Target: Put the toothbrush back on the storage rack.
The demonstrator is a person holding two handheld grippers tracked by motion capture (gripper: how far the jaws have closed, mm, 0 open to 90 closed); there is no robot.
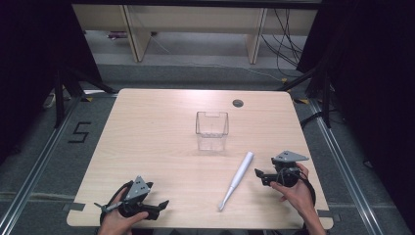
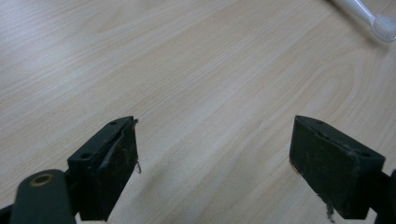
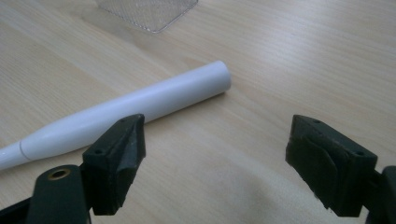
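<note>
**Toothbrush flat on table, both grippers empty**

Nearest the camera in the high view, the left gripper (image 1: 164, 203) rests at the near left edge of the table (image 1: 147, 142), held in the person's left hand (image 1: 117, 220). Its jaws stand spread with only bare wood between them, as the left gripper view (image 2: 215, 158) makes plain; the bristle end of the toothbrush (image 2: 369, 16) shows at the far right of that view, well apart from the jaws.

At the near right, the right gripper (image 1: 258, 173) sits in the right hand (image 1: 293, 193), pointing left toward the toothbrush (image 1: 237, 179). Its jaws are spread wide too, and nothing is pinched. In the right gripper view (image 3: 215, 163) the white handle (image 3: 135, 105) lies just beyond the left jaw; whether they touch I cannot tell.

The toothbrush lies flat and slantwise, thick end far, brush head near. Beyond it, in mid-table, stands a clear cup (image 1: 212, 130), upright and apart from the toothbrush.
</note>
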